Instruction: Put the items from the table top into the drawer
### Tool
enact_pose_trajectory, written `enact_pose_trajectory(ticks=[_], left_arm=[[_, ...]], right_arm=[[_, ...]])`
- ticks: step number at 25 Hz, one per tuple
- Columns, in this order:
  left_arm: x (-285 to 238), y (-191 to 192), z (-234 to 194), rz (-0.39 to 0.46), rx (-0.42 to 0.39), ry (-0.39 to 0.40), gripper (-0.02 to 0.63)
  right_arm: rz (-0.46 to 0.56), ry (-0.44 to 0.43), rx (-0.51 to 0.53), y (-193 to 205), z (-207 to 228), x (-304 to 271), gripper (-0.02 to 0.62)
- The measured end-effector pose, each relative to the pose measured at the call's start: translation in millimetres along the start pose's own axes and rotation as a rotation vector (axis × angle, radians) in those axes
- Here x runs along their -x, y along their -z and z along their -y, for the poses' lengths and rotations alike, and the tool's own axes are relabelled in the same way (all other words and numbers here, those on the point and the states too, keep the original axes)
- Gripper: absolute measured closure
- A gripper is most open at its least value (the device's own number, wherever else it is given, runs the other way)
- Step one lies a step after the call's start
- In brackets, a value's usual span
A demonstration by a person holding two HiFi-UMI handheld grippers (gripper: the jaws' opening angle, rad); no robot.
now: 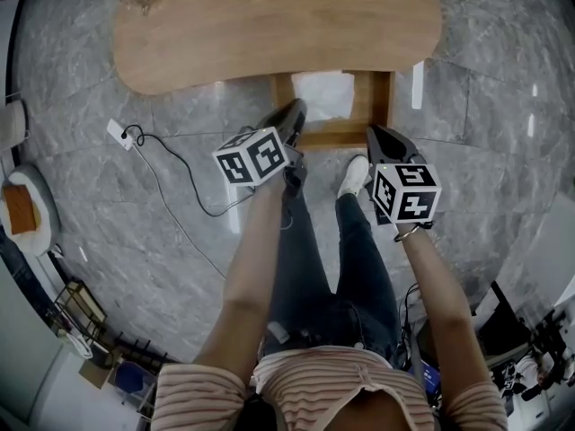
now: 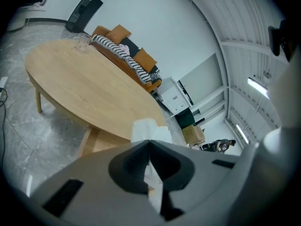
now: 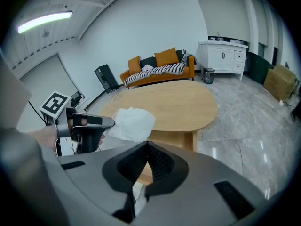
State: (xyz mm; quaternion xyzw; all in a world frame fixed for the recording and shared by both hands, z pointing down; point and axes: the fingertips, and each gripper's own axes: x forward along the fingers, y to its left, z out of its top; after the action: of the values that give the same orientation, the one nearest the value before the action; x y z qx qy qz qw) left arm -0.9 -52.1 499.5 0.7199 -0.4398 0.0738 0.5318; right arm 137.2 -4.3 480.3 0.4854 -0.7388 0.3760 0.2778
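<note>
You pinched a soft, crumpled white tissue [image 3: 131,124] in the left gripper [image 2: 149,141] beside the oval wooden table [image 1: 269,25]; the right gripper [image 3: 148,142] was pressed together.

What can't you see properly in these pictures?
1. Inside the drawer, head view: the white wad and table edge cover most of it.
2. That white wad: cloth or paper? No view shows enough.
3. The clear thing at the table's far end, left gripper view: too small to name.
4. The white bit below the right gripper, right gripper view: its body hides it.
</note>
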Motion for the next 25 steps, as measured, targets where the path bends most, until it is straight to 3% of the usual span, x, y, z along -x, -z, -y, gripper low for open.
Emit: enact_pose_trajectory(ticks=[25], left_arm=[[-87.1,86.8,-57.5,-0.082,0.004,-0.073,0.592]], right_arm=[[-0.063,-0.010,-0.033,82.8,45.4,-47.6,0.587]])
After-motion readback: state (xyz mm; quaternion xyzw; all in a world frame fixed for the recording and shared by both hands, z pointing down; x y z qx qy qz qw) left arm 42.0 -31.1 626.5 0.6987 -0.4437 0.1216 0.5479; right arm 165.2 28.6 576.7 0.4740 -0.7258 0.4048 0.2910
